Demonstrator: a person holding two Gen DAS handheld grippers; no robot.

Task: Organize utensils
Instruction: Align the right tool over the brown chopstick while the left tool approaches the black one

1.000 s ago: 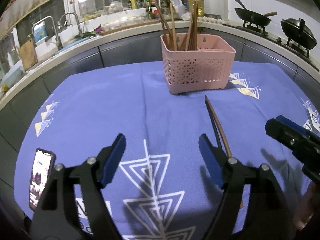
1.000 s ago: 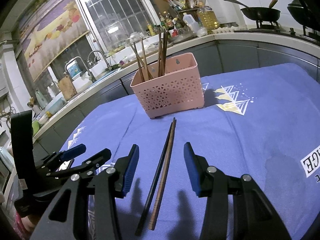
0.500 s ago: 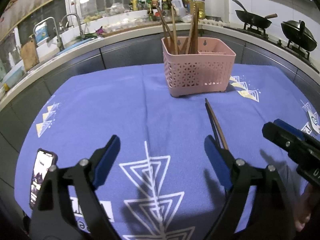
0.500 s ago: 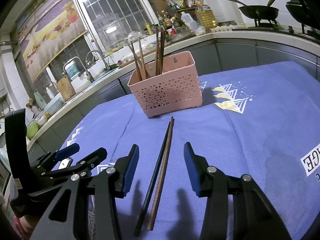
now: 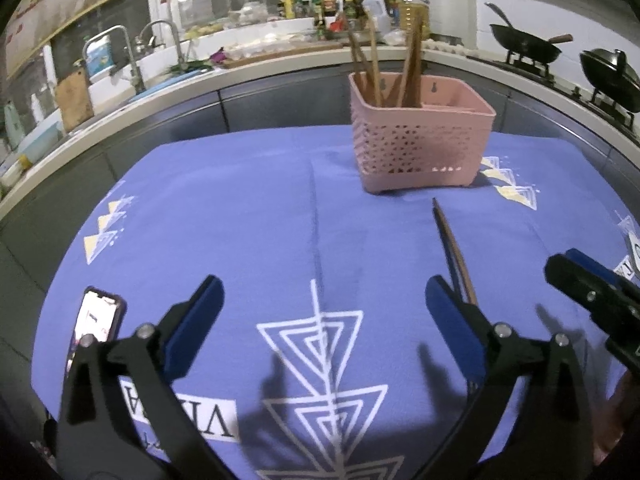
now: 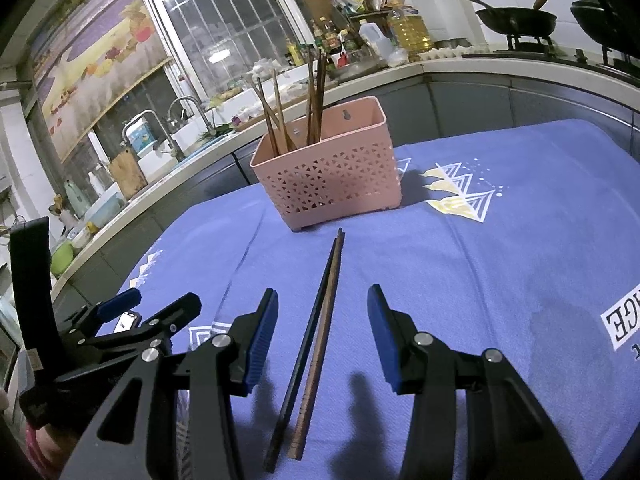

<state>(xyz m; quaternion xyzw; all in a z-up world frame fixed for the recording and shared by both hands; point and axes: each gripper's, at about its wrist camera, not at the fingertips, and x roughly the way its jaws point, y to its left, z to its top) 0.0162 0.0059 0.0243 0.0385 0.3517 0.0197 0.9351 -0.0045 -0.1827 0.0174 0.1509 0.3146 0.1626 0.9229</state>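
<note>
Fingers [image 5: 200,312] of our left gripper [image 5: 320,304] stand wide apart over the blue tablecloth [image 5: 240,220], and nothing lies between them; they have just been opening. Our right gripper [image 6: 322,316] keeps its jaws half apart, not pressing anything, with the pair of chopsticks [image 6: 320,320] lying on the cloth between the pads. One stick is black and one is brown, side by side, with the far tips pointing at the pink perforated basket [image 6: 332,184]. Several wooden chopsticks [image 6: 296,108] stand already in its left compartment.

Between the loose pair and the basket we see a short strip of free cloth. A phone [image 5: 96,320] lies near the left edge of the table, just beside our left gripper. To the right the cloth is free until its edge.

Both grippers point downward at a slant, side by side. Compared with one second ago, the left jaws are clearly wider, and the right gripper and the chopsticks lie as before.
</note>
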